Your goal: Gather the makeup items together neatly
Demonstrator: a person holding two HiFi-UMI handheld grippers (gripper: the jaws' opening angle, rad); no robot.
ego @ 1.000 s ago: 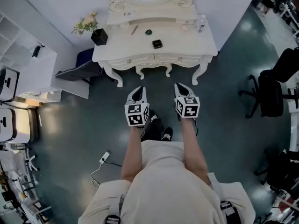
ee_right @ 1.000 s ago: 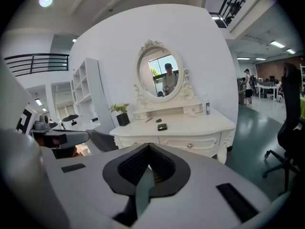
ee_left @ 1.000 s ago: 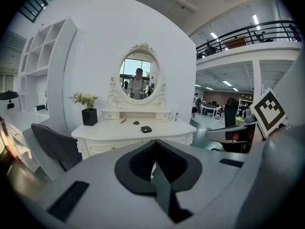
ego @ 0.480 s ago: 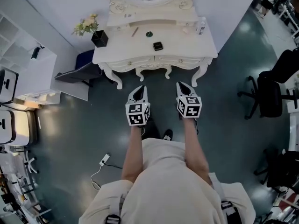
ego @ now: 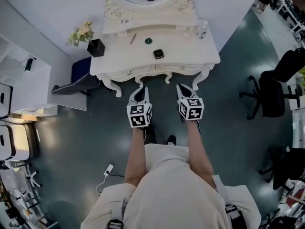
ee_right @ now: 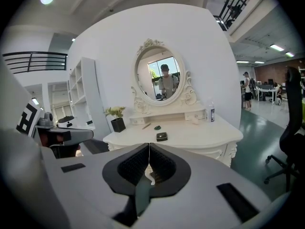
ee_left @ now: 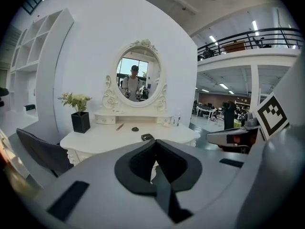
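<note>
The left gripper (ego: pixel 141 92) and right gripper (ego: pixel 183 89) are hovering pinched closed and empty, just before the white dressing table (ego: pixel 190 51). On its top, a dark square compact (ego: pixel 158 54), a small round dark-green item (ego: pixel 148 40), a brown pencil (ego: pixel 133 38) and a clear bottle (ego: pixel 204 31) are sitting apart.

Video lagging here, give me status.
Left gripper, right gripper shut, empty. Black square compact, brown pencil, dark round piece spread on white dressing table. Path clear.
</note>
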